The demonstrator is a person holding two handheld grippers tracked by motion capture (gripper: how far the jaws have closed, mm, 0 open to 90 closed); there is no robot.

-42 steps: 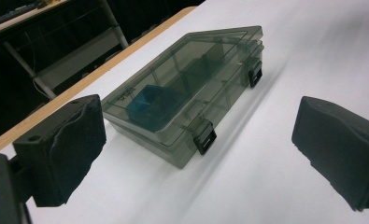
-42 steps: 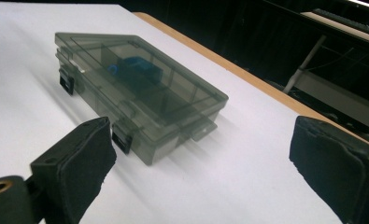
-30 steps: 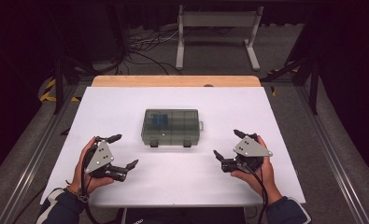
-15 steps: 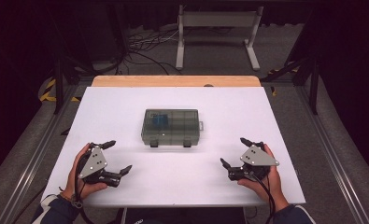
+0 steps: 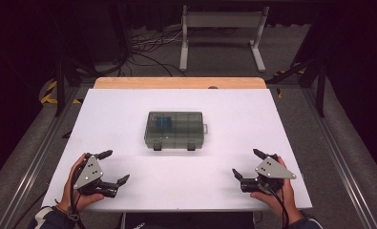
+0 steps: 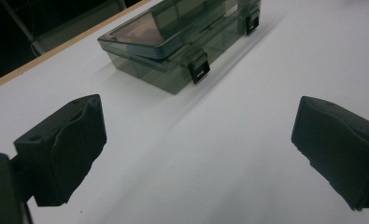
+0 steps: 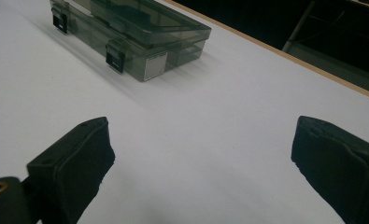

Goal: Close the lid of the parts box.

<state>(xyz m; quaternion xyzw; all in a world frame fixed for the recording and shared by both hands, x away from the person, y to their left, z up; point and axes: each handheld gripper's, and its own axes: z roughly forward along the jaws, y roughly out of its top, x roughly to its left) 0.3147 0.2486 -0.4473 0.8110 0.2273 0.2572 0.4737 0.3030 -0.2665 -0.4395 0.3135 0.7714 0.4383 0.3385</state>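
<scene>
Black rubber pads (image 6: pixel 70 149) of the left gripper (image 5: pixel 113 167) stand wide apart, nothing between them but bare white table (image 5: pixel 224 119). Same for the right gripper (image 5: pixel 246 163): jaws spread, empty, pads (image 7: pixel 74 158) well clear of each other in the right gripper view. Neither touches anything but the hand that carries it.

Left hand (image 5: pixel 81 188) sits near the front left corner of the table; right hand (image 5: pixel 277 191) near the front right corner. Grey three-cornered plate tops each gripper. Cable trails from the right one back over the wrist.

Smoky clear plastic box (image 5: pixel 175 130) lies flat at mid-table, well apart from both grippers, lid down. Two dark latches (image 6: pixel 198 70) on its near long side, both seen from the left gripper view; one more small tab on its right end. Something blue (image 5: pixel 163 123) inside, toward the back left compartment; cannot tell what it is.

Change since a second ago: both grippers have drawn back toward the person's edge and outward, left further left, right further right. Gap to the box is larger now on both sides. Jaws were open then and are open now. Box has not shifted.

Beyond the table: wooden strip (image 5: pixel 176 82) at the far edge, white metal stand (image 5: pixel 222 28), loose cables on the dark floor.
</scene>
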